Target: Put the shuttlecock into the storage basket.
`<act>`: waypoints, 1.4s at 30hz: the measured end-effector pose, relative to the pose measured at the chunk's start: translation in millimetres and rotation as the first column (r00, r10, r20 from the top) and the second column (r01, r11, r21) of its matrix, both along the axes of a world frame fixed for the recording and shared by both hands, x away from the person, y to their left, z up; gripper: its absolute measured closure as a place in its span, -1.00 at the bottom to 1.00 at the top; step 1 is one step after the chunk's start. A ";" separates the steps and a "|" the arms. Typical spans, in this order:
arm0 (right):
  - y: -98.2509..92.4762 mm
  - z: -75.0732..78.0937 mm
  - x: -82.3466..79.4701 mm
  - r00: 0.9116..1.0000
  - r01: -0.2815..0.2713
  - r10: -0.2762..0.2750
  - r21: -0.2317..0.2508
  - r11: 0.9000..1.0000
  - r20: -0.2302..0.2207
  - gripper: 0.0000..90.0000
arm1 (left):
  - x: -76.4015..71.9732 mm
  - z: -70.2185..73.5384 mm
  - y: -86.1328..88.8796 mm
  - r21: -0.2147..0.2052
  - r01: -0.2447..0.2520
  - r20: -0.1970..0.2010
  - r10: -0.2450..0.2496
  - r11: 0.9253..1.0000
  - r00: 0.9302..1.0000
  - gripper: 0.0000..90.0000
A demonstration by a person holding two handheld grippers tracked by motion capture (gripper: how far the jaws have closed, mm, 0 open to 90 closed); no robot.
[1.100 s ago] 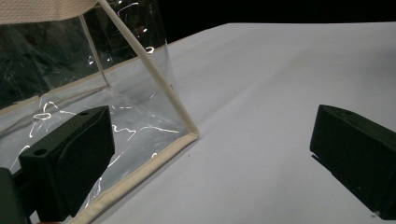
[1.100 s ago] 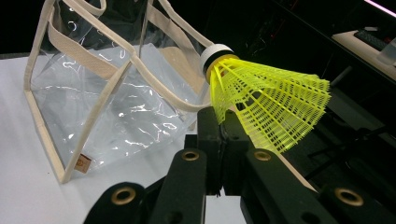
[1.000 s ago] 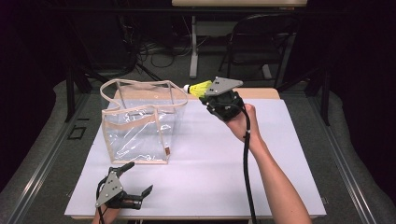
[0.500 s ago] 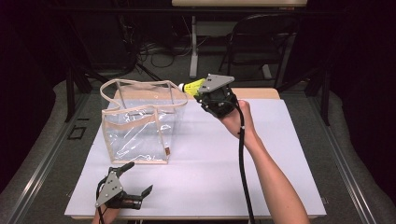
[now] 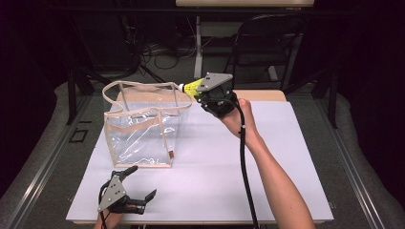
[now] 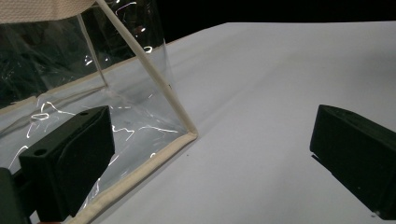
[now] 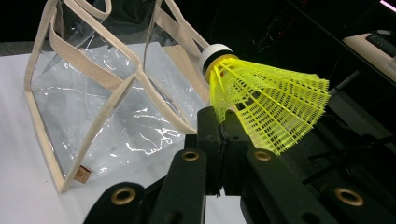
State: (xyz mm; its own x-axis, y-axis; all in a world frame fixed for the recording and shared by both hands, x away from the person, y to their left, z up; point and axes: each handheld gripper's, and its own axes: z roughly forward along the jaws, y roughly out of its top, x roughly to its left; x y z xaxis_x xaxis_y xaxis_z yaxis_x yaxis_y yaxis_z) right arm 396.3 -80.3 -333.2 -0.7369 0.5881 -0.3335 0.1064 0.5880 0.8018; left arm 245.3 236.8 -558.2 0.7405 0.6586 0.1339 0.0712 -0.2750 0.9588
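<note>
A clear plastic tote bag [image 5: 143,129] with beige trim stands upright and open-topped on the white tabletop [image 5: 286,162]. My right gripper [image 5: 203,95] hovers just beside the bag's right rim, shut on the skirt of a yellow shuttlecock [image 5: 190,88], whose white cork tip points at the bag. In the right gripper view the shuttlecock [image 7: 266,100] is pinched by its mesh edge between the jaws, with the bag [image 7: 93,107] below and to the left. My left gripper [image 5: 141,182] rests near the table's front edge, open and holding nothing. In its own view the bag's lower corner [image 6: 187,133] lies ahead.
A black chair [image 5: 267,43] and a tangle of cables stand on the dark floor behind the table. A wooden surface [image 5: 260,95] shows at the back edge. Open white tabletop stretches to the right of the bag.
My right gripper has drifted slightly left with the shuttlecock, closer to the bag's rim. The left gripper has stayed put.
</note>
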 end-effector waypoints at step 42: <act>48.3 -6.0 21.7 0.998 -0.031 0.026 -0.099 0.995 -0.057 0.98 | 0.7 -0.4 0.3 -0.002 0.004 -0.001 -0.004 1.000 1.000 -1.00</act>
